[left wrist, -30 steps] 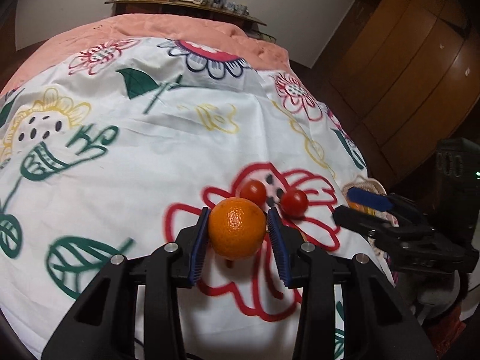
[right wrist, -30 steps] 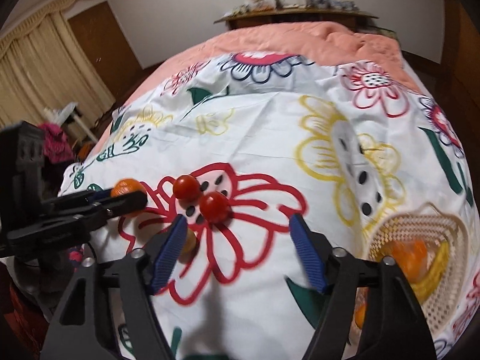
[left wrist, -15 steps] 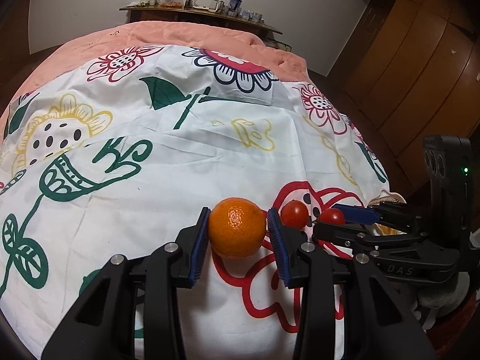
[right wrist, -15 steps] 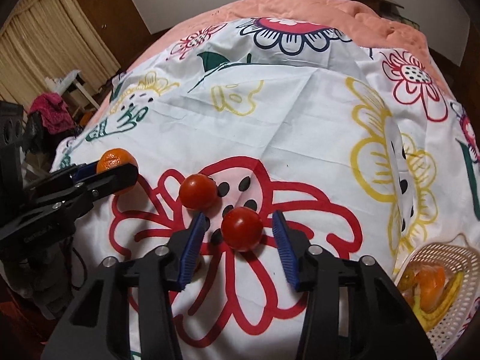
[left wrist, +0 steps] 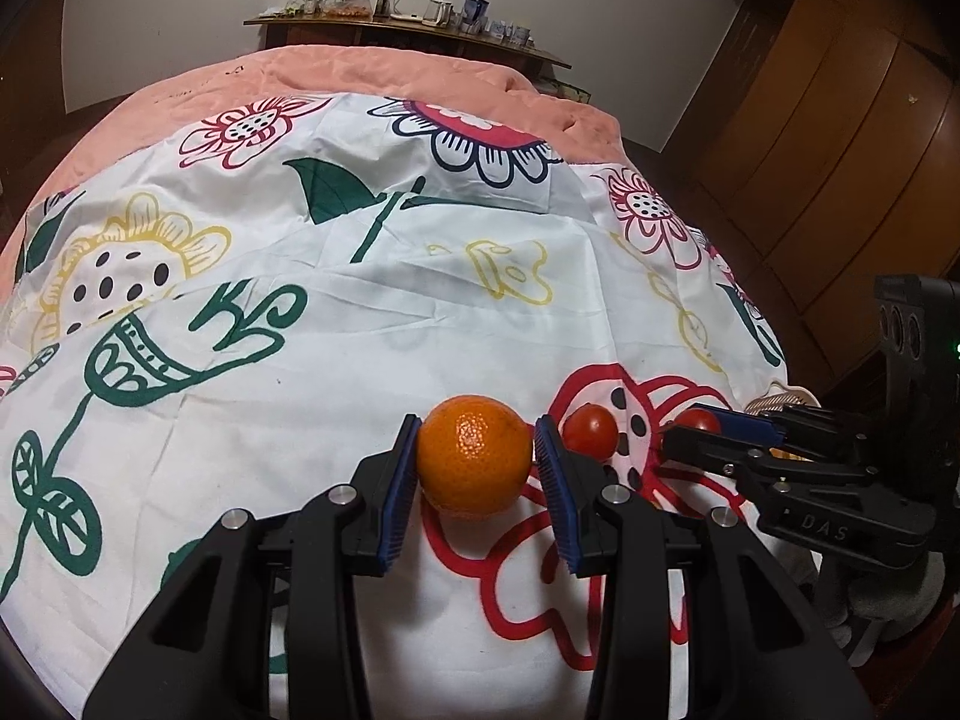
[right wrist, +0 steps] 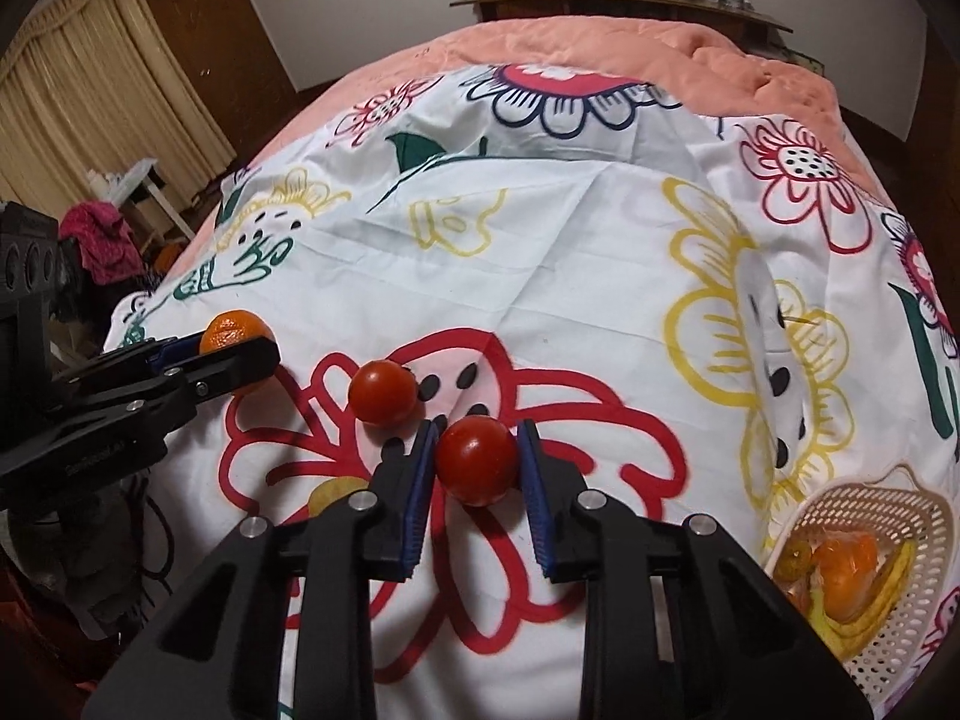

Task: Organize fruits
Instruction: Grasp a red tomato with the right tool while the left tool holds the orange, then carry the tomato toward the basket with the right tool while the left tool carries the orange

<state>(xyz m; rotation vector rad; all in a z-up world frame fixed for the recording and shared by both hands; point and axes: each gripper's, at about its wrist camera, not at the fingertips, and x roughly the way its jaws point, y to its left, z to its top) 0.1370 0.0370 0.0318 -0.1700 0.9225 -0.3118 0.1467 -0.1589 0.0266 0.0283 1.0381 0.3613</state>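
Note:
My left gripper (left wrist: 475,462) is shut on an orange mandarin (left wrist: 474,456), held just above the flowered sheet; from the right wrist view the same mandarin (right wrist: 234,330) shows at the far left. My right gripper (right wrist: 477,462) is shut on a red tomato (right wrist: 477,459), both blue pads pressed against its sides. That tomato (left wrist: 699,420) peeks out of the right gripper in the left wrist view. A second red tomato (right wrist: 384,391) (left wrist: 591,429) lies free on the red flower print between the two grippers. A woven basket (right wrist: 918,504) holding a banana and orange fruit sits at lower right.
The bed carries a white flowered sheet (left wrist: 420,312) over a pink blanket (left wrist: 390,69). A yellowish fruit (right wrist: 333,492) shows partly behind my right gripper's left finger. A shelf with small items (left wrist: 408,24) stands behind the bed, wooden wardrobes (left wrist: 840,150) to the right.
The right gripper moved down to the nearer tomato and its jaws closed from wide apart onto it. The left gripper kept its hold on the mandarin and tilted a little.

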